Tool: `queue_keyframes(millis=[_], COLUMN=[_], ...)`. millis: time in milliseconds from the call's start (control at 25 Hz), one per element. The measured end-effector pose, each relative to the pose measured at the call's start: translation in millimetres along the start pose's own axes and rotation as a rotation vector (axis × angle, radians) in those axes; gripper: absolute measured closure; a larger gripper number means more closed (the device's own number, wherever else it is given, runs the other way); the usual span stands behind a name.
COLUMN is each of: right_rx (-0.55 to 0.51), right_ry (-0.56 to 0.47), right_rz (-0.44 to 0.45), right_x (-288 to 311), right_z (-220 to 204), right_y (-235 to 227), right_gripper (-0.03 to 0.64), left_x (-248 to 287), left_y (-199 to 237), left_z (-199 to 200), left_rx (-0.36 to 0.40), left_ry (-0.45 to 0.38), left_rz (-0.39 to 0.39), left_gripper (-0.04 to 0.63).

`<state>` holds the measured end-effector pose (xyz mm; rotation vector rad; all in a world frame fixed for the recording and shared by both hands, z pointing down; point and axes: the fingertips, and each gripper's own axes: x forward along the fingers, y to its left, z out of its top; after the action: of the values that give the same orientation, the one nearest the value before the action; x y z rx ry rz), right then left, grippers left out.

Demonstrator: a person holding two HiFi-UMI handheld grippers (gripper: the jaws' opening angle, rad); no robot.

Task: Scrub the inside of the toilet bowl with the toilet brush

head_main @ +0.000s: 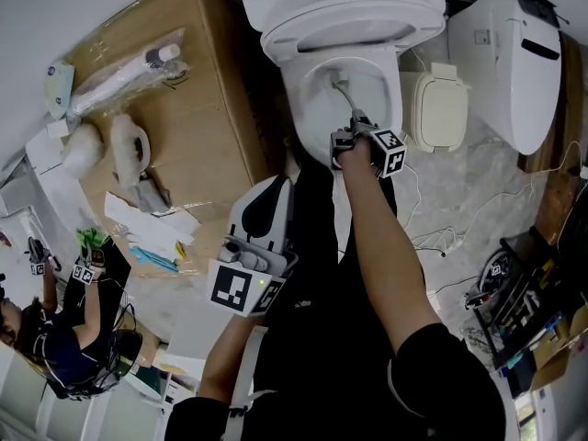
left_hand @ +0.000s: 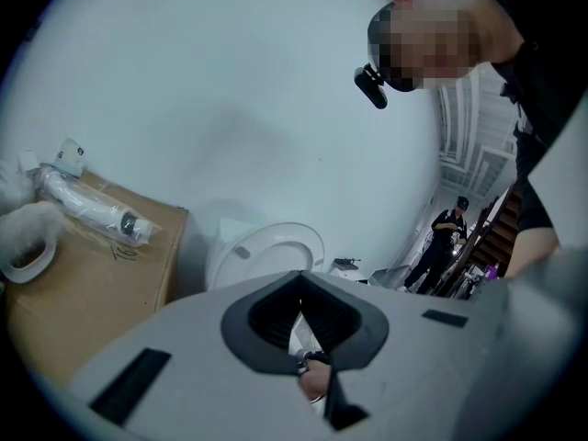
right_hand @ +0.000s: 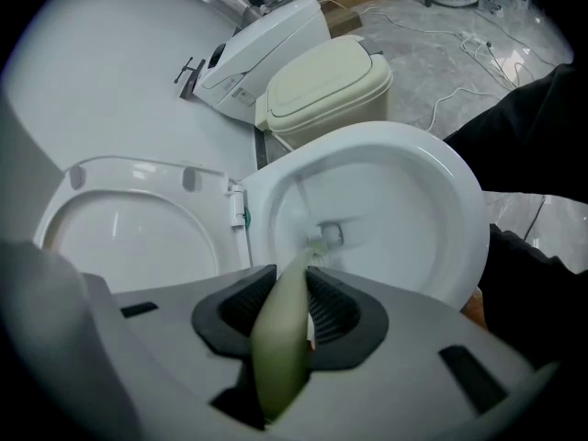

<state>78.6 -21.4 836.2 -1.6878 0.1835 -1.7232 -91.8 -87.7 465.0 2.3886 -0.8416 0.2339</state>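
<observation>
The white toilet bowl [head_main: 303, 76] stands at the top centre of the head view with its seat and lid [head_main: 349, 12] raised. My right gripper [head_main: 354, 125] reaches over the front rim and is shut on the pale green handle of the toilet brush [head_main: 343, 93]. In the right gripper view the brush handle [right_hand: 280, 356] runs between the jaws of the right gripper [right_hand: 294, 288], and the brush's far end [right_hand: 326, 235] is down inside the bowl [right_hand: 441, 200]. My left gripper [head_main: 271, 191] is held back near my body, shut and empty. The left gripper [left_hand: 301, 288] points toward the raised lid [left_hand: 266, 251].
A cardboard box [head_main: 193, 127] with a plastic-wrapped part stands left of the toilet. On the right are a beige bin [head_main: 441, 108] and a second white toilet unit [head_main: 514, 62]. Cables [head_main: 450, 237] trail on the floor. Another person [head_main: 64, 329] stands at lower left.
</observation>
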Motion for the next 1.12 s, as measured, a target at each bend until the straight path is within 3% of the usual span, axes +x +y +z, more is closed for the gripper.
queue_keyframes(millis=[240,400,800,1120], right_rx=[0.008,-0.058,-0.479,-0.898], right_ry=[0.023,0.077,0.298,0.501], right_rz=[0.021,0.019,-0.033,-0.092], right_x=[7,6,-15,-27], right_z=[-6,-13,-11,1], right_y=[-11,-16,-24,-26], right_gripper=[0.503,0.503,0.505,0.503], left_x=[1,-1,1,8], left_y=[3,3,-4,-22], left_z=[-6,-10,-13,-19], left_rx=[0.004,-0.004,-0.030,-0.048], left_ry=[0.009,0.013,-0.010,-0.033], left_rz=[-0.006,-0.002,0.033,0.074], left_gripper=[0.588,0.588,0.588,0.588])
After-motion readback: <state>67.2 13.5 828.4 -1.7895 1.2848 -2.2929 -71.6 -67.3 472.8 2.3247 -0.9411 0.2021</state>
